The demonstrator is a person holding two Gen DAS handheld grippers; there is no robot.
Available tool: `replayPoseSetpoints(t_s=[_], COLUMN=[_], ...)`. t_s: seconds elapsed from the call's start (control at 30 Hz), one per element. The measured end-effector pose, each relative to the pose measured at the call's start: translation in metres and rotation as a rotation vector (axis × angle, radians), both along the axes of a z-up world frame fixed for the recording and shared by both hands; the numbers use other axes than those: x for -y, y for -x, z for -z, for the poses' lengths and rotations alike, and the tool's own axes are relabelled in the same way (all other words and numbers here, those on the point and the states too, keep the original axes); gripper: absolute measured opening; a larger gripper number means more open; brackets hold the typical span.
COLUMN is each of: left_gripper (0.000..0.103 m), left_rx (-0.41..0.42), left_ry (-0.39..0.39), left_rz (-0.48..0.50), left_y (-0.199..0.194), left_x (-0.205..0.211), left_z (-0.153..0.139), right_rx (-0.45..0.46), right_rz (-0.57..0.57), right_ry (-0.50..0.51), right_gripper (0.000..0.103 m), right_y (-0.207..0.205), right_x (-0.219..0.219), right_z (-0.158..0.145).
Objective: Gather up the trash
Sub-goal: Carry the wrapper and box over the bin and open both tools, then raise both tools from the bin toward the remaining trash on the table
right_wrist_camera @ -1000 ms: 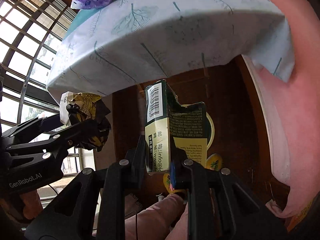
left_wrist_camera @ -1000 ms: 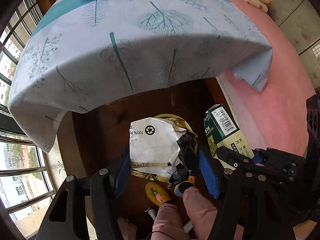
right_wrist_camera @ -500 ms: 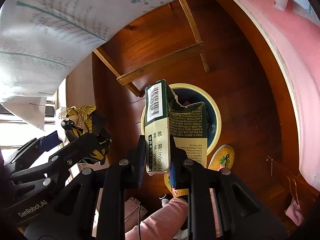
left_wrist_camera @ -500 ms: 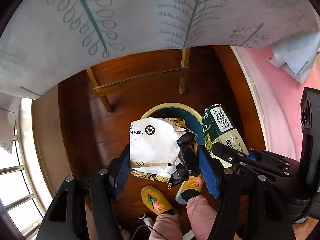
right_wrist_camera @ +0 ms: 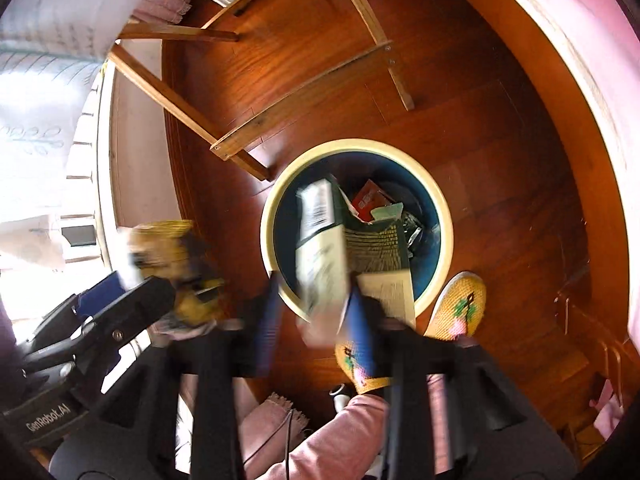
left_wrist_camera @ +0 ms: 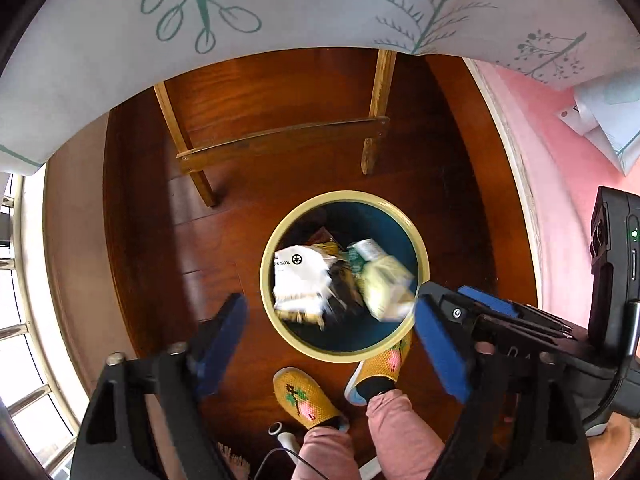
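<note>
Both grippers are standing open over the bin (left_wrist_camera: 420, 256), jaws just opening: left gripper (left_wrist_camera: 332, 344) dropping the crumpled wrapper (left_wrist_camera: 300, 280), right gripper (right_wrist_camera: 316, 320) releasing the green carton (right_wrist_camera: 320, 248). Light, crushable stuff, probably best pinched by its edges. Only the right view is showing a red packet (right_wrist_camera: 370, 200) deeper inside.

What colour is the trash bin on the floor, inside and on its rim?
The trash bin has a cream rim and a dark teal-blue inside, clearest in the left wrist view.
</note>
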State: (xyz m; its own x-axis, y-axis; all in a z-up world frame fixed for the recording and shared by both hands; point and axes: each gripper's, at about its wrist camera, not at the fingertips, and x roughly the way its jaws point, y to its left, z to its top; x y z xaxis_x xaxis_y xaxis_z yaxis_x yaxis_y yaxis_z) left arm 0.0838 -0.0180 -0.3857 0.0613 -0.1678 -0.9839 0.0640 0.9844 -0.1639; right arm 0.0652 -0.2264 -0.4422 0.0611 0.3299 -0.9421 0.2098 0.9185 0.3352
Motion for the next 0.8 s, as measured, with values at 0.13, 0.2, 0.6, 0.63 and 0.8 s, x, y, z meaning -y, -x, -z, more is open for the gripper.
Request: replayPoseSetpoints(t_s=[0.13, 0.2, 0.6, 0.63, 0.8], left_gripper=[0.092, 0.092, 0.092, 0.092, 0.092], left_rx=[-0.003, 0.005, 0.05, 0.057, 0.088], left_ry=[-0.004, -0.015, -0.051, -0.055, -0.064], left_rz=[0.008, 0.01, -0.019, -0.016, -0.011], left_y=[-0.001, -0.001, -0.002, -0.002, -0.003], left_x=[-0.003, -0.002, -0.003, -0.002, -0.001], left_z=[0.001, -0.002, -0.053, -0.06, -0.101], right_rx=[-0.001, 0.008, 0.036, 0.036, 0.042], right_rz=[0.029, 0.021, 0.015, 0.013, 0.015], right_ry=[0.026, 0.036, 0.069, 0.07, 0.07], right_gripper=[0.053, 0.053, 0.053, 0.053, 0.053], right_y=[0.003, 0.003, 0.005, 0.005, 0.009], right_x=[0.003, 0.002, -0.002, -0.002, -0.004], right_z=[0.009, 0.009, -0.021, -0.024, -0.047])
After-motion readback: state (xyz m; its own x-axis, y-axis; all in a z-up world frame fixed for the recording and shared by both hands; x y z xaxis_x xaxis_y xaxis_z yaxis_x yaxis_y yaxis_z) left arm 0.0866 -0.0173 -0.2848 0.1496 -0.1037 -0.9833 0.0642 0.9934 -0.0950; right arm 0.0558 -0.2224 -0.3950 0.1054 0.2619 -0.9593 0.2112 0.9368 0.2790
